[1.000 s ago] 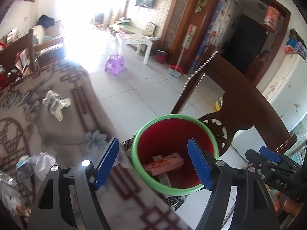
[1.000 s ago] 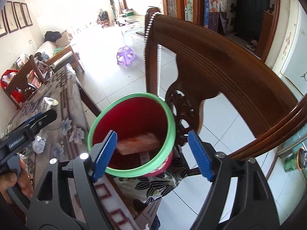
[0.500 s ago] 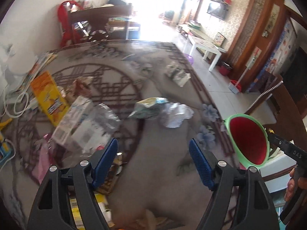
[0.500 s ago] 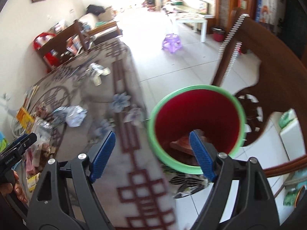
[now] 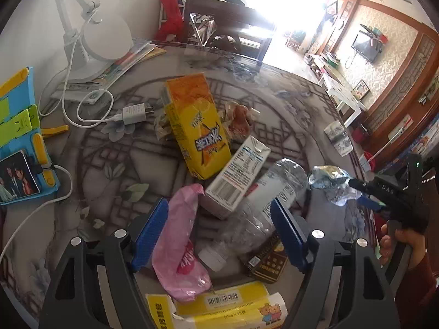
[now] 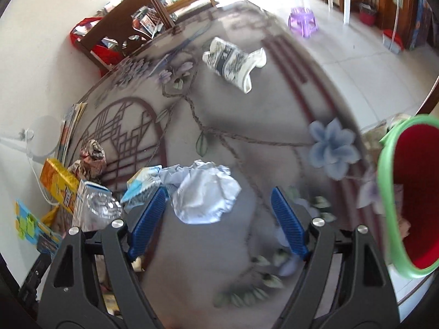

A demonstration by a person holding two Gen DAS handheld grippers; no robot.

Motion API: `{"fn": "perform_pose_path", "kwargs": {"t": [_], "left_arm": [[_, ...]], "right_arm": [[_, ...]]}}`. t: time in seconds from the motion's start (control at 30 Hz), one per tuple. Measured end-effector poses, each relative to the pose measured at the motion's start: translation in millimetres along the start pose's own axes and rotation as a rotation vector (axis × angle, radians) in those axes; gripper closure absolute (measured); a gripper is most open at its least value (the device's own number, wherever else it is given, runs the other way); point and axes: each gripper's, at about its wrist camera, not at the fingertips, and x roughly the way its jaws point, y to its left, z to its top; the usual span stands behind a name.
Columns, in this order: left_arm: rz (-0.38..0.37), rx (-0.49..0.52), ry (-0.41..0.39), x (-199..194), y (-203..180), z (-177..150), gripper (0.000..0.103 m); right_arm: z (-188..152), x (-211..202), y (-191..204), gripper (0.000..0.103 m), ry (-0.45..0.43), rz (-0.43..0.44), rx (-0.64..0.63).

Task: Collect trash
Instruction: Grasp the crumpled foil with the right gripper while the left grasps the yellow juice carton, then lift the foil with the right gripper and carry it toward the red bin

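Note:
My left gripper (image 5: 219, 233) is open over a heap of trash on the table: a pink plastic bag (image 5: 181, 246), a crushed clear bottle (image 5: 263, 205), a white carton (image 5: 237, 172) and a yellow juice box (image 5: 199, 126). My right gripper (image 6: 218, 216) is open and empty, close over a crumpled pale-blue paper wad (image 6: 204, 192). The red bin with a green rim (image 6: 403, 200) stands off the table's right edge. The right gripper also shows in the left wrist view (image 5: 367, 194).
A white desk lamp (image 5: 96, 38), a charger with cable (image 5: 131, 113) and a blue phone stand (image 5: 22, 142) sit at the table's left. A crumpled printed wrapper (image 6: 233, 61) lies farther back. A brown box (image 5: 264, 260) and a yellow packet (image 5: 219, 304) lie nearest me.
Both grippers swung left from over the red bin to the table. The left one now faces the trash heap; the right one has come down close to the pale-blue paper wad.

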Motion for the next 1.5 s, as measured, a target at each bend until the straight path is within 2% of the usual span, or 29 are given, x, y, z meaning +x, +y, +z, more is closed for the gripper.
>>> {"fn": "perform_pose_path", "kwargs": {"t": [0.07,0.1,0.23,0.47,0.6,0.93,0.97,1.03,1.07,1.17,1.27,1.5], "left_arm": [[-0.008,-0.032,-0.013,5.6,11.3,12.4,0.023],[-0.014,-0.045,-0.022,9.2,16.4,18.5,0.023],[-0.018,-0.066,-0.035,30.6,26.3,45.2,0.022],[0.017,-0.119,-0.018,75.0,36.7,74.3,0.02],[0.055,-0.157,-0.002,97.3,41.8,82.7,0.015],[0.036,-0.209,0.053,123.1,31.8,89.1,0.012],[0.036,-0.207,0.058,126.1,29.9,88.4,0.012],[0.032,-0.191,0.066,129.9,26.0,87.1,0.022],[0.028,-0.183,0.07,130.6,24.8,86.7,0.04],[-0.016,-0.166,0.076,131.5,24.4,85.1,0.041],[-0.029,-0.15,0.055,123.5,25.8,83.2,0.041],[-0.044,-0.103,-0.015,78.0,26.0,80.5,0.041]], "right_arm": [[-1.3,11.2,-0.4,0.039,0.03,0.042,0.052],[-2.5,14.7,-0.6,0.05,0.041,0.05,0.065],[-3.4,10.8,5.0,0.06,0.02,0.043,0.063],[-12.0,-26.5,24.8,0.061,-0.048,0.028,0.009],[-24.0,-48.0,39.4,0.061,-0.079,0.025,-0.04],[-36.2,-62.2,53.1,0.06,-0.079,0.073,-0.063],[-37.9,-62.8,54.6,0.06,-0.077,0.07,-0.071],[-41.7,-65.0,55.2,0.06,-0.068,0.067,-0.081],[-42.3,-65.5,55.0,0.06,-0.066,0.064,-0.084],[-43.7,-69.1,56.6,0.06,-0.075,0.045,-0.102],[-45.8,-73.2,57.7,0.06,-0.082,0.047,-0.112],[-51.0,-86.6,68.6,0.06,-0.125,0.048,-0.144]]}}
